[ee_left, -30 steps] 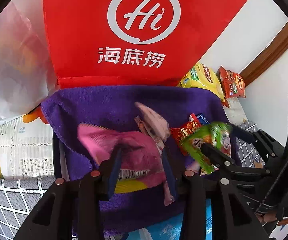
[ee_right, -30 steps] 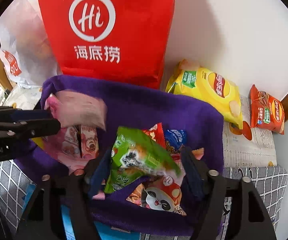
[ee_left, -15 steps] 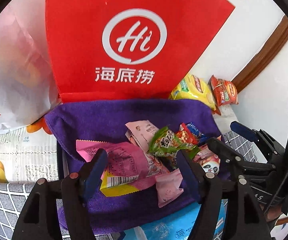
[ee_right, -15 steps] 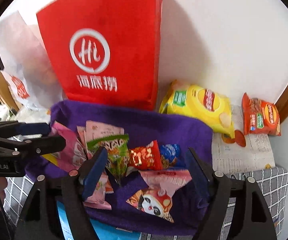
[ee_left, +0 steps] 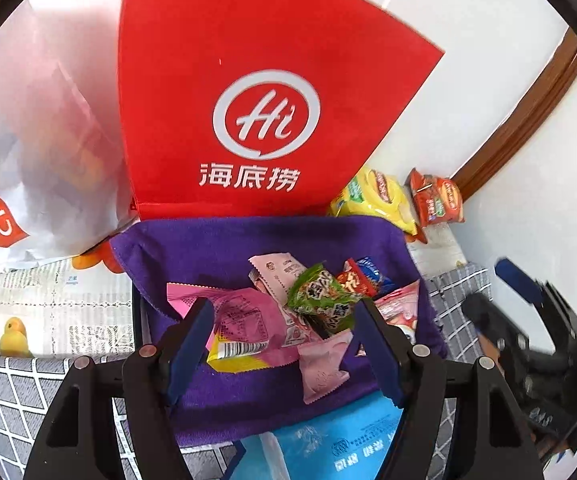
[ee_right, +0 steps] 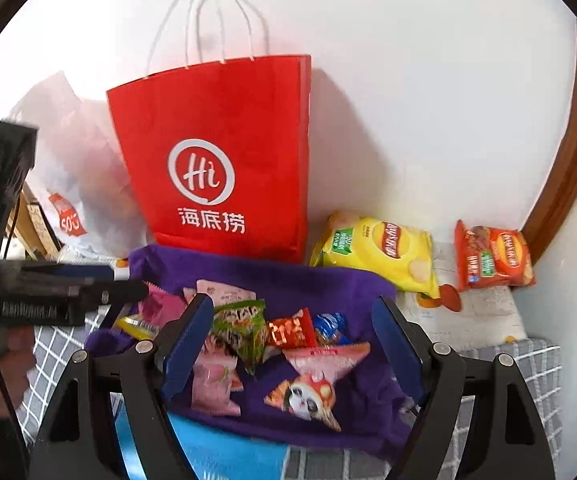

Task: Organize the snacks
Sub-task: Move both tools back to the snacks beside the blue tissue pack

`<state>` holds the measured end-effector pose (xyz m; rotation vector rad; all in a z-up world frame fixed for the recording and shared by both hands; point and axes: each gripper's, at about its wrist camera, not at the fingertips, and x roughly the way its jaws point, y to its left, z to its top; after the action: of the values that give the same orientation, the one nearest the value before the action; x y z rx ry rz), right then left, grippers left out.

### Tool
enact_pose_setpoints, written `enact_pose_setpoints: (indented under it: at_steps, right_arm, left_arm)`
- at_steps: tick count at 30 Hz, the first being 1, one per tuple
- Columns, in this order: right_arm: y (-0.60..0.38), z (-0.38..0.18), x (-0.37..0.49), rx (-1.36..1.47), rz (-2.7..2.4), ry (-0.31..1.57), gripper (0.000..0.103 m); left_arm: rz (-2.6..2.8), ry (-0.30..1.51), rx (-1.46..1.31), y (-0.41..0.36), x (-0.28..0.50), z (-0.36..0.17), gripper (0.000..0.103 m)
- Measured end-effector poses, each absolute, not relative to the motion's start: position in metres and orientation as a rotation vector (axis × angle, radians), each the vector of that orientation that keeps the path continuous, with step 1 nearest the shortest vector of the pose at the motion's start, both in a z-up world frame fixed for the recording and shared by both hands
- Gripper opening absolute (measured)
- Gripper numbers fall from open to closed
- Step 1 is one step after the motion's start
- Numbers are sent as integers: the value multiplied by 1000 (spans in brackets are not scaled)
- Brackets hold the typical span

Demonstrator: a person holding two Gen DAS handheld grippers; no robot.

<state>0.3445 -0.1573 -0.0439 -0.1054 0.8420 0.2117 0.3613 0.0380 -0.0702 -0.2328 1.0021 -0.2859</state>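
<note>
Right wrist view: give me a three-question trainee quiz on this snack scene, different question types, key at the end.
1. True or false: the yellow chip bag lies inside the purple-lined basket.
2. Multiple choice: the panda packet lies A) in the basket, B) in the red paper bag, C) between the right gripper fingers, gripped.
3. Fill in: the green snack packet lies in the basket, so the right gripper holds ____.

Key: 1 false, it lies outside, by the wall beside the orange chip bag. 2 A. 3 nothing.
</note>
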Motion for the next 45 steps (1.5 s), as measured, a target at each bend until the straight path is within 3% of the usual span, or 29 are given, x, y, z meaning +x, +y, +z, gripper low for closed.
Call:
enact_pose_setpoints:
  at_steps: [16, 21, 30, 41, 43, 44, 45]
  right_arm:
    - [-161, -34, 218, -45, 226, 900, 81]
    - [-151, -58, 182, 14, 269, 971, 76]
    - [-110, -118, 117, 83, 388, 1120, 76]
    - [-75, -151, 113, 187, 383, 1172, 76]
    - [-69, -152, 114, 167, 362, 1159, 61]
    - [-62, -153, 112, 108, 343, 1156, 46]
    - [-58, -153, 111, 73, 352, 1152, 42]
  left_arm:
    - [-278, 928, -153, 33, 295, -22, 71]
    - [-244, 934, -121, 46, 260, -26, 71]
    - [-197, 949, -145, 86, 207, -44, 71]
    - [-196, 979, -191, 109, 174, -71, 71]
    - [-192, 991, -192, 109, 172, -76, 71]
    - [-190, 998, -187, 108, 172, -79, 71]
    - [-187, 1004, -181, 107, 171, -82, 71]
